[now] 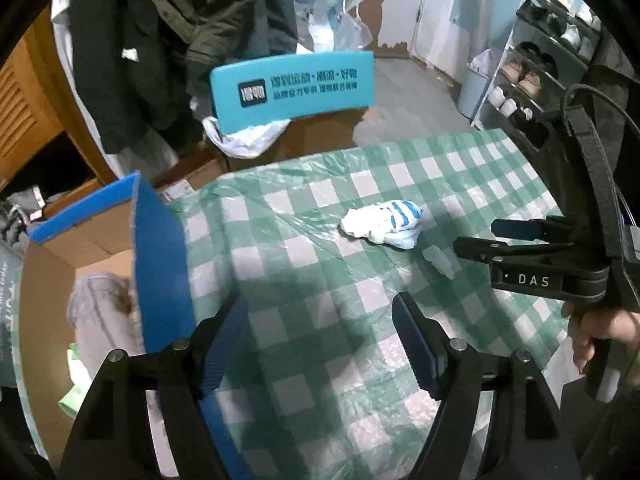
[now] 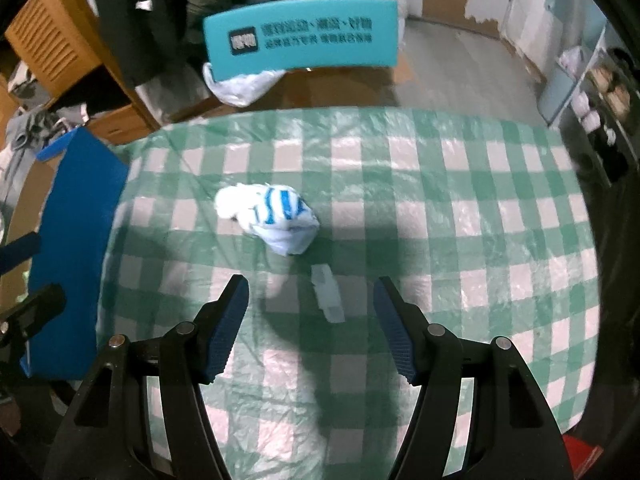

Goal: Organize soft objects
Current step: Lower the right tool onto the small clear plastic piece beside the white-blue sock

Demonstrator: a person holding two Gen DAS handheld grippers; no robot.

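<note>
A cardboard box (image 1: 100,240) with blue flaps stands at the bench's (image 1: 320,280) left edge, perhaps holding clothes. The left claw (image 1: 320,344) gapes empty. The balled white-and-blue sock (image 2: 268,214) lies mid-bench, ahead of the wide-open, empty right claw (image 2: 312,320).

Checked tablecloth (image 2: 460,200) mostly bare; wide open room right of and behind the balled white-blue cloth (image 2: 272,216). Small clear plastic scrap (image 2: 328,292) lies just in front of it, between cloth and right gripper (image 2: 312,320). Blue box flap (image 1: 160,264) stands along the table's left edge, walling that side.
</note>
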